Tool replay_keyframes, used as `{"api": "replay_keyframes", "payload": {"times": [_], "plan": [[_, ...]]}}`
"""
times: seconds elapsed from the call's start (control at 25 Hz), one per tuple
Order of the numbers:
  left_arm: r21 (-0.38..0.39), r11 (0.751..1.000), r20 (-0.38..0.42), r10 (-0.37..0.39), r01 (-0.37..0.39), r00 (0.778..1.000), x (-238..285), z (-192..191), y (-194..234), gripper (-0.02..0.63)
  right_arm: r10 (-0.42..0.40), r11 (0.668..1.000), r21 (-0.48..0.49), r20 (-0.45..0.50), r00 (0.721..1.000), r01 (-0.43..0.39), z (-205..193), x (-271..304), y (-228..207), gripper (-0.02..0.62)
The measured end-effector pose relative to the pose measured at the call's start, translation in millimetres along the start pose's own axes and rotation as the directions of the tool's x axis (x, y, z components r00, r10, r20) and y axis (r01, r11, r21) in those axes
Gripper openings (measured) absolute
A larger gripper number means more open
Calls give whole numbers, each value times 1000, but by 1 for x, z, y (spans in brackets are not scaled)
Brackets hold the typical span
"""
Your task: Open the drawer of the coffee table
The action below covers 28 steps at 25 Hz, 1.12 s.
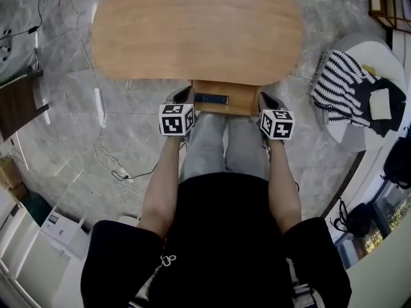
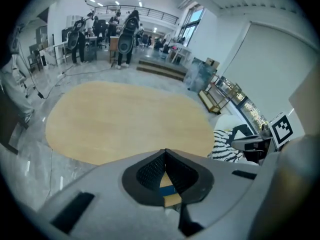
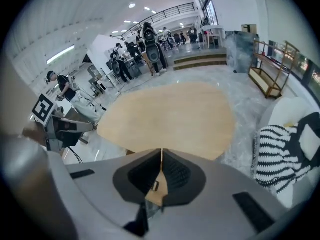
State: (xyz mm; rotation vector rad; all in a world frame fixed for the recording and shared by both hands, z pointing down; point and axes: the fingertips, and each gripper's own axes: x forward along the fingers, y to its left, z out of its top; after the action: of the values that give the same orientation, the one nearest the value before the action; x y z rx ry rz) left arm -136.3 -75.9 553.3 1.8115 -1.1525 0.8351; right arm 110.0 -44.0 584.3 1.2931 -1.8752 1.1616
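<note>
The oval wooden coffee table fills the top of the head view. Its drawer stands pulled out from under the near edge, above the person's knees, with a dark blue flat thing inside. My left gripper hangs by the drawer's left corner and my right gripper by its right corner. Both are shut with nothing between the jaws. In the left gripper view the fingertips meet above the tabletop; a bit of drawer shows behind them. The right gripper looks the same.
A black-and-white striped cloth lies on a white seat at the right. Cables trail over the marble floor at the left. White cabinets stand at the lower left. People stand far behind the table.
</note>
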Motion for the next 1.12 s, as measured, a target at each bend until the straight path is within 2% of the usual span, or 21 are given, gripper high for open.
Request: {"api": "replay_keyframes", "payload": {"times": [0.32, 0.52, 0.6, 0.88, 1.12], "plan": [[5, 1000, 150, 25, -26, 988, -45, 69, -16, 9, -8, 1000, -13, 151, 989, 11, 70, -46, 12, 12], [-14, 999, 271, 38, -36, 962, -80, 118, -25, 9, -14, 1000, -10, 259, 966, 17, 112, -77, 21, 11], [3, 999, 320, 36, -39, 947, -95, 140, -31, 9, -14, 1000, -13, 305, 952, 19, 133, -90, 27, 11], [72, 997, 487, -13, -26, 873, -147, 219, -66, 9, 0, 999, -45, 488, 873, 25, 217, -148, 45, 11], [127, 991, 621, -52, -34, 782, -197, 282, -92, 9, 28, 994, -96, 622, 782, 41, 281, -198, 65, 11]]}}
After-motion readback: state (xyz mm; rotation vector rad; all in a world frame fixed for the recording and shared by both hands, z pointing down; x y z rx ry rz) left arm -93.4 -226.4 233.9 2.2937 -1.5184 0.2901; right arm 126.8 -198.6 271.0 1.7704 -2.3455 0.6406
